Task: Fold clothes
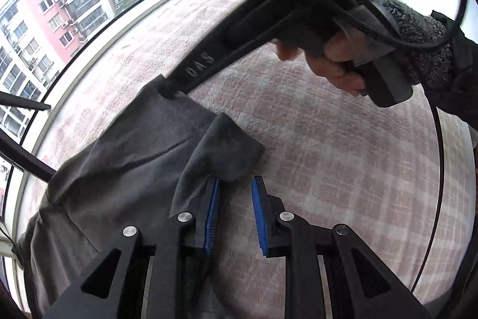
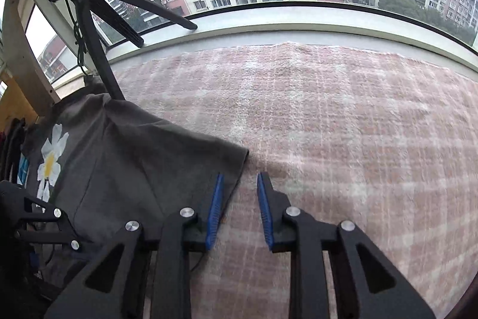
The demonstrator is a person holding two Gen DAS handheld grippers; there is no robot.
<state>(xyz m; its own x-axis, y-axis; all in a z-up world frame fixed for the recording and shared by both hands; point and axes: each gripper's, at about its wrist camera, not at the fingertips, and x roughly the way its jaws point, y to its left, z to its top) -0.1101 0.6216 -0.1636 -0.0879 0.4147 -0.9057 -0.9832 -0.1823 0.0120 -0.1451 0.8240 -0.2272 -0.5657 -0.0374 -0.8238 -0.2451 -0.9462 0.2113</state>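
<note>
The grey T-shirt (image 2: 119, 157) is lying spread over the left part of the pink checked blanket (image 2: 328, 124), its white flower print (image 2: 50, 157) showing at the far left in the right wrist view, and its hem corner reaching out toward the middle of the blanket. The step in hand looks like an early fold: the cloth is being laid out and its right edge worked, with no finished fold showing yet. The right gripper (image 2: 239, 184) is hovering at that hem, jaws standing apart, one blue pad (image 2: 215, 208) over the cloth edge and the other over bare blanket, pinching nothing. In the left wrist view the same tool seems to be touching the hem with its tip, the person's hand (image 1: 334, 62) around its handle. The left gripper (image 1: 236, 190) is also parted, a bunched fold of fabric (image 1: 227, 151) resting against its left pad but not clamped. Next, both likely need to close on the edge and carry it leftward across the shirt
</note>
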